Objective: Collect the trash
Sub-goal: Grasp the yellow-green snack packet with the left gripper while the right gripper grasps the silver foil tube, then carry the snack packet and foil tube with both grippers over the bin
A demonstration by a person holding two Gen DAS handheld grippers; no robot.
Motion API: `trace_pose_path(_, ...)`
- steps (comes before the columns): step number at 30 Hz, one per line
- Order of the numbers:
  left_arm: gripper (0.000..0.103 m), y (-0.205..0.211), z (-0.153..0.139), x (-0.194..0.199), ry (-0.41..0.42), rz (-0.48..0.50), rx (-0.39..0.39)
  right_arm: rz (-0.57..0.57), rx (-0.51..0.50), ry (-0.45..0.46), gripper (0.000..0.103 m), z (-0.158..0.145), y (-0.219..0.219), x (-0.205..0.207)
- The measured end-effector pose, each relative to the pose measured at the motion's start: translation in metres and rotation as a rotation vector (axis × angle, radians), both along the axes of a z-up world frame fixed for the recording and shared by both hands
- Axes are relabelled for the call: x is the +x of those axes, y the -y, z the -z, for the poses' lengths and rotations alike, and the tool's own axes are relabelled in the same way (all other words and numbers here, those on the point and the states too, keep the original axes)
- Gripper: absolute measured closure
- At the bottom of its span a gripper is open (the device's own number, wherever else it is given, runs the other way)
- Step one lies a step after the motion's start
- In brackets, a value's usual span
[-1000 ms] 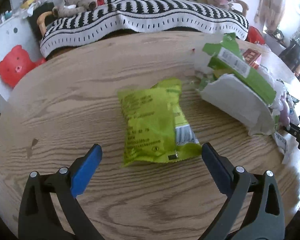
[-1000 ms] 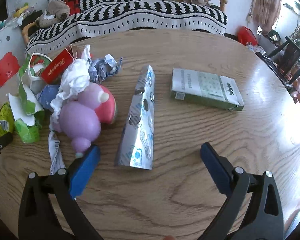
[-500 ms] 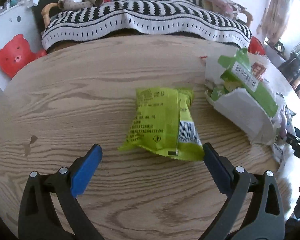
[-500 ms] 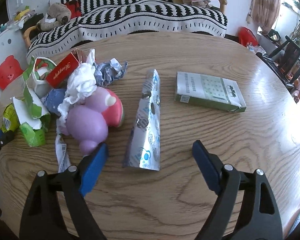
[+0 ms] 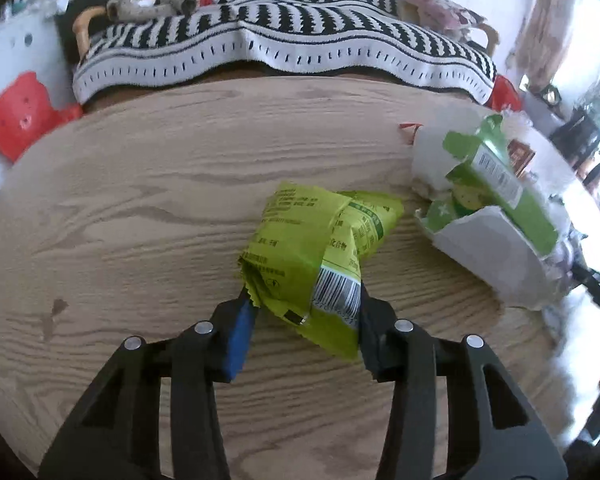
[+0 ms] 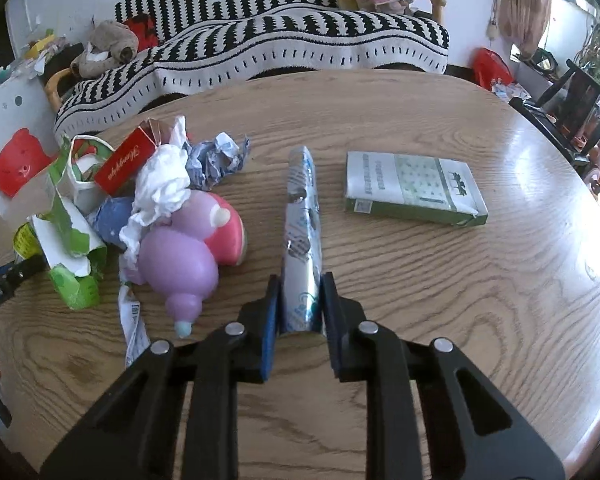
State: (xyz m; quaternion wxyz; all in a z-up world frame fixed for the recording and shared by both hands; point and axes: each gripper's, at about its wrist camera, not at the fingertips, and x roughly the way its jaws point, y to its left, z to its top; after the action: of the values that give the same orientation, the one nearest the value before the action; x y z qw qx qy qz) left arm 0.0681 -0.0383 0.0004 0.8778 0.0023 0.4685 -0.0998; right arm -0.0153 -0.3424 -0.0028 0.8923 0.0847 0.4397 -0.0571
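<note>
Left gripper point(image 5: 304, 316): jaws clamped on the near end of a lime-green snack packet point(image 5: 324, 248), crumpled and folded, barcode facing up, on the round wooden table point(image 5: 140, 208).
Right gripper point(image 6: 300, 304): jaws pressed against a silver foil wrapper point(image 6: 302, 236) printed in blue, squeezed into a narrow ridge lying lengthwise on the table.
Pile: a torn green-and-white carton point(image 6: 70, 240), white tissue point(image 6: 162, 188) and a purple bottle point(image 6: 180, 268) lay heaped to the wrapper's left.
Right side: a green-and-white box point(image 6: 414, 188) lay flat.

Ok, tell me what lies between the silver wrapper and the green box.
Right wrist view: only bare wooden table separates the silver wrapper from the green box.
</note>
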Motion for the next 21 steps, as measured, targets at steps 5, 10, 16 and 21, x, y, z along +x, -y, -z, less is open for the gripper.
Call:
trace_pose_path(5, 0.059, 0.006, 0.000, -0.006, -0.008, 0.034, -0.005, -0.012, 0.033, 0.012, 0.083, -0.003, -0.003, -0.003)
trace_pose_path(10, 0.060, 0.003, -0.003, -0.011, -0.018, 0.058, -0.027, -0.012, 0.041, 0.040, 0.083, -0.007, -0.003, -0.009)
trace_pose_path(16, 0.060, -0.004, -0.018, -0.023, 0.023, 0.042, -0.020, 0.029, 0.032, 0.091, 0.083, -0.017, 0.003, -0.018)
trace_pose_path(21, 0.060, -0.007, -0.022, -0.027, 0.033, 0.040, -0.020, 0.023, 0.025, 0.087, 0.083, -0.019, 0.002, -0.019)
